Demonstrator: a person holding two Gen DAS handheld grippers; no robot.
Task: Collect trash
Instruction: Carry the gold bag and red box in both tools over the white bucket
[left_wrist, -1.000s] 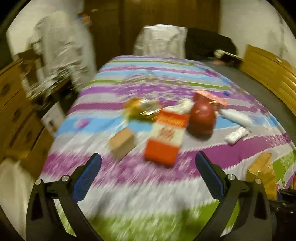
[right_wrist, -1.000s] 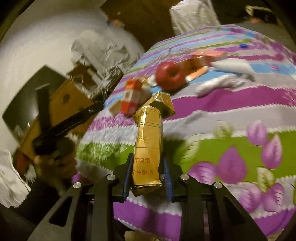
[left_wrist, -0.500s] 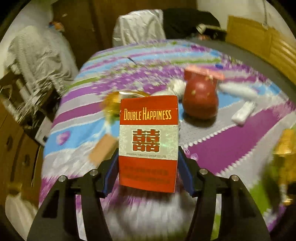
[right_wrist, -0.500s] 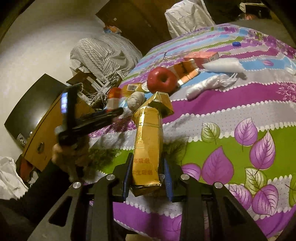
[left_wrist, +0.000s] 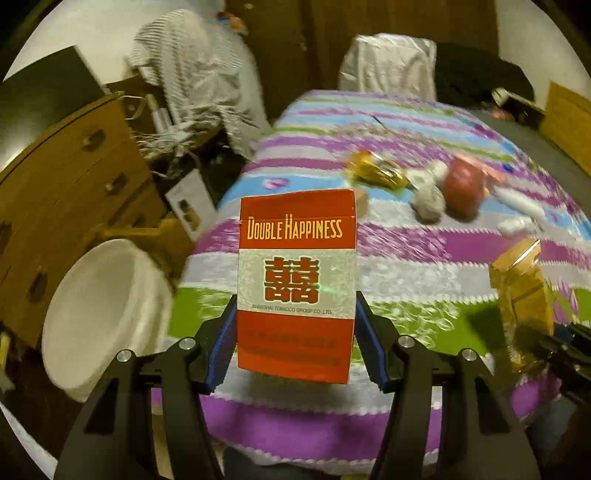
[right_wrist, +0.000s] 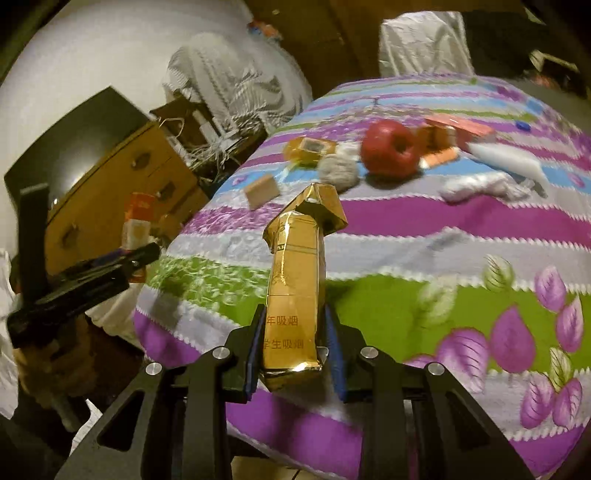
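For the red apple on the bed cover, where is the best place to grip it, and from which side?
Grip the red apple across its round middle, coming from above. It lies with the stem dimple sideways, and the grey ball and orange boxes crowd its sides.

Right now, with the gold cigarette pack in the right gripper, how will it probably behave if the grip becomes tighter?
The gold cigarette pack probably crushes easily: its sides look dented and its flip lid hangs open and bent. It seems light, since the right gripper holds it upright by the bottom end only. The shiny wrapping may be slippery, so it could slide between the pads.
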